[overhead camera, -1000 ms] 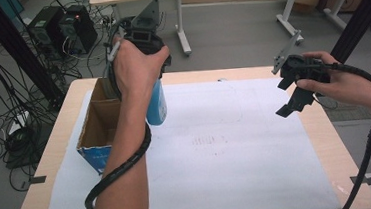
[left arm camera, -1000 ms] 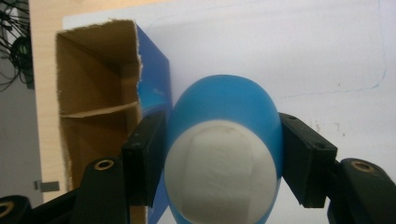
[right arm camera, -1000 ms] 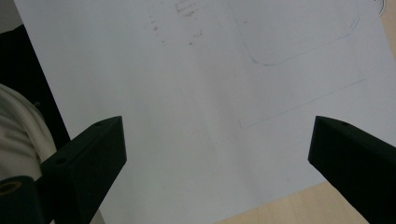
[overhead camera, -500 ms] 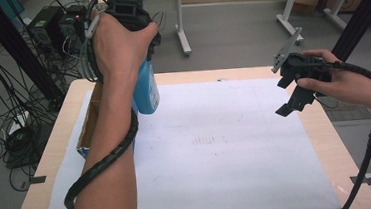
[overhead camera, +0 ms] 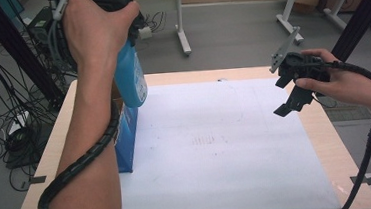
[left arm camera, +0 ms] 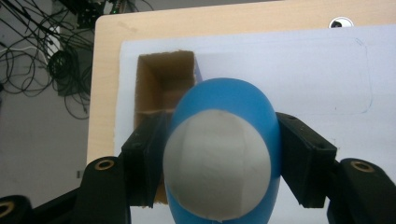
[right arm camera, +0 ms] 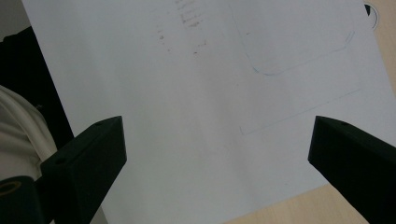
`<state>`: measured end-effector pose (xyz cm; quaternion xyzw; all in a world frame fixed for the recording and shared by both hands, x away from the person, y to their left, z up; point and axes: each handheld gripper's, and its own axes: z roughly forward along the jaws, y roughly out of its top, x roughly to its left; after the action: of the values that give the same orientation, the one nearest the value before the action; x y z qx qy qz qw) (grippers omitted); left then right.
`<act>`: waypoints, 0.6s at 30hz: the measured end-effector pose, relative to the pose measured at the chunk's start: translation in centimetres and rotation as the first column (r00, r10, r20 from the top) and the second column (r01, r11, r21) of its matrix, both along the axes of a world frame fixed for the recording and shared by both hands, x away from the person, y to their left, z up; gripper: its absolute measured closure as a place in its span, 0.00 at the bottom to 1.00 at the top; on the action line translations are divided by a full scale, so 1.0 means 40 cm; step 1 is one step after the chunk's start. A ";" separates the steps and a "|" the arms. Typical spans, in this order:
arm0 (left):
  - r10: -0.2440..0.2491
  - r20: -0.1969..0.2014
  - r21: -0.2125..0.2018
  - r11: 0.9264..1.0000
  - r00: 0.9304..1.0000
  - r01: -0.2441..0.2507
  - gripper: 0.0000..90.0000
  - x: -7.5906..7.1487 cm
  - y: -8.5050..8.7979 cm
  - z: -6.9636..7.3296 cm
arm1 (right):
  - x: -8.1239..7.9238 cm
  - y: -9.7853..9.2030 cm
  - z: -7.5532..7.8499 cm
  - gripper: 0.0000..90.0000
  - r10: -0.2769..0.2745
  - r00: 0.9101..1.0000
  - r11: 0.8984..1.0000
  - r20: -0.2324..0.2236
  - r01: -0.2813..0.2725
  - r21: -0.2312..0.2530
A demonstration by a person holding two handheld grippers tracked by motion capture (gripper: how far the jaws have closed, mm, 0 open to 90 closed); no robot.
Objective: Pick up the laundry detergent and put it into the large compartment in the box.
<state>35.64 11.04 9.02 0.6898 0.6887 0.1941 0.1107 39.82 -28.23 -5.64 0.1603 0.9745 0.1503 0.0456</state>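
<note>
Lifting the blue bottle (left arm camera: 223, 140) straight up — left gripper (left arm camera: 219, 163) clamped on its body above the cardboard box (left arm camera: 163, 86) — calls for a steady vertical pull (the right gripper (right arm camera: 217, 154) waits with jaws apart over the white sheet (overhead camera: 227, 146)) to avoid snagging the box rim.

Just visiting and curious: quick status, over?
Left gripper shut on blue bottle, held above the open cardboard box. Right gripper open, empty, over the white paper. Nothing in the way.
</note>
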 end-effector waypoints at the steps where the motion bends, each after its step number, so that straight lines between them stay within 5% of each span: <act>1: 0.004 0.000 0.000 1.000 1.000 -0.004 0.43 -0.001 0.004 0.000 | -0.001 0.003 0.001 0.05 0.000 1.000 1.000 0.000 0.000 -0.001; 18: 0.098 0.023 -0.015 0.995 0.995 -0.098 0.43 -0.050 0.134 -0.009 | -0.008 0.007 -0.003 0.05 -0.010 1.000 1.000 0.003 0.010 -0.005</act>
<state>33.63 16.40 8.68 0.6521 0.7217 0.2025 0.1139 39.50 -27.93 -5.77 0.1651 0.9739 0.1481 0.0481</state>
